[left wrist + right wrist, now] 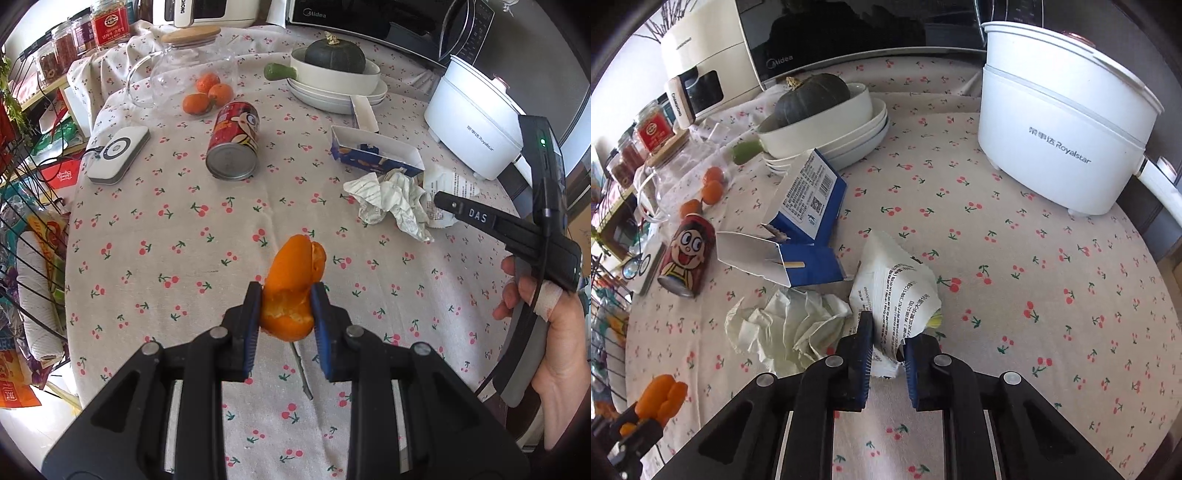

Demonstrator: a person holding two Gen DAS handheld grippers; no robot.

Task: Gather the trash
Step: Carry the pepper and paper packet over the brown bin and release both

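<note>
My left gripper (284, 317) pinches orange peel (293, 284) at frame centre, while my right gripper (886, 354) clamps the white printed wrapper (897, 295) at lower centre

A home kitchen, judging by the worktop (1052, 295) under a cherry-print cloth. Behind the white electric cooker (1063, 125), a black microwave (849, 33); left of the cooker, stacked white dishes (849, 136) carrying a green squash (812, 98); farther left, spice jars (107, 26) and a wire rack (22, 221) of packaged groceries.
</note>
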